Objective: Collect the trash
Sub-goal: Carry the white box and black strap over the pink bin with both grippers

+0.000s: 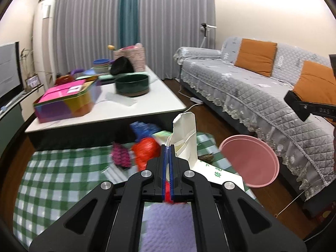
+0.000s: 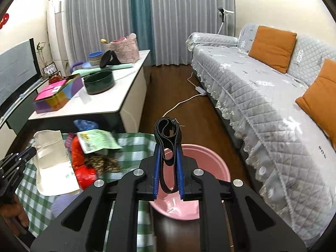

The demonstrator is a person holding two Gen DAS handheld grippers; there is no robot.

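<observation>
My left gripper (image 1: 168,147) is shut on the edge of a white paper bag (image 1: 187,138) and holds it above the green checked cloth (image 1: 58,168); the bag also shows in the right wrist view (image 2: 52,163). My right gripper (image 2: 168,147) is shut on a black looped strap (image 2: 167,132) over the pink basin (image 2: 201,163), which also shows in the left wrist view (image 1: 250,161). On the cloth lie a red plastic bag (image 2: 80,163), a green packet (image 2: 94,140), a blue wrapper (image 2: 85,125), a magenta wrapper (image 1: 120,155) and a brown scrap (image 2: 103,163).
A white low table (image 2: 117,103) with a colourful tin (image 2: 56,96), a dark green bowl (image 2: 98,82) and stacked dishes stands behind the cloth. A grey sofa (image 2: 262,96) with orange cushions runs along the right. A power strip and cord (image 2: 199,91) lie on the wooden floor.
</observation>
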